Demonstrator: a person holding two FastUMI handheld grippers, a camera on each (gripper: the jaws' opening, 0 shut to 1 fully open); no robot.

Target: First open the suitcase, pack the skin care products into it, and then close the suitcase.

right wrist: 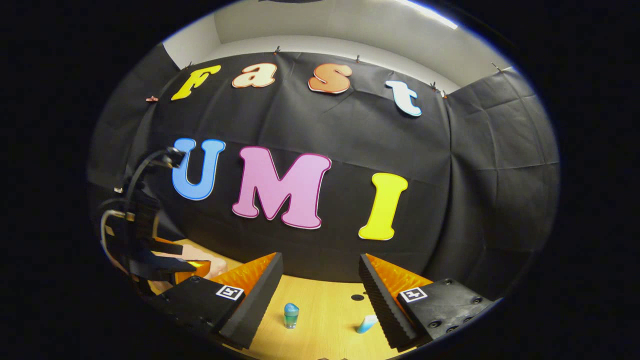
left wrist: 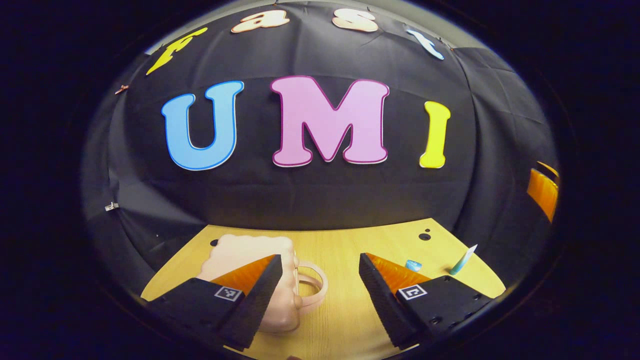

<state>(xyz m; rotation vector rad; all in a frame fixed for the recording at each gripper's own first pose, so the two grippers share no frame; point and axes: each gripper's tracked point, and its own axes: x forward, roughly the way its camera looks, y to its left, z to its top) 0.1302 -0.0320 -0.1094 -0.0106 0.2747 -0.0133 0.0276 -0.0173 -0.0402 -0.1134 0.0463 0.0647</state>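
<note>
A small pink suitcase (left wrist: 240,250) lies shut on the wooden table (left wrist: 340,250), its loop handle (left wrist: 315,282) pointing right. My left gripper (left wrist: 320,257) hangs open just in front of it, its left finger overlapping the case and the handle between the fingers. A small blue-capped bottle (left wrist: 413,265) and a teal tube (left wrist: 463,260) stand off to the right. In the right gripper view, my right gripper (right wrist: 320,256) is open above the table, with the bottle (right wrist: 291,315) and the tube (right wrist: 367,324) below it. The left gripper (right wrist: 150,250) shows at far left over the suitcase (right wrist: 212,264).
The black cloth wall rises right behind the table's far edge. Small dark holes (left wrist: 425,235) mark the tabletop at the back right. An orange object (left wrist: 542,192) shows at the right edge of the left gripper view. Cables (right wrist: 135,175) loop above the left gripper.
</note>
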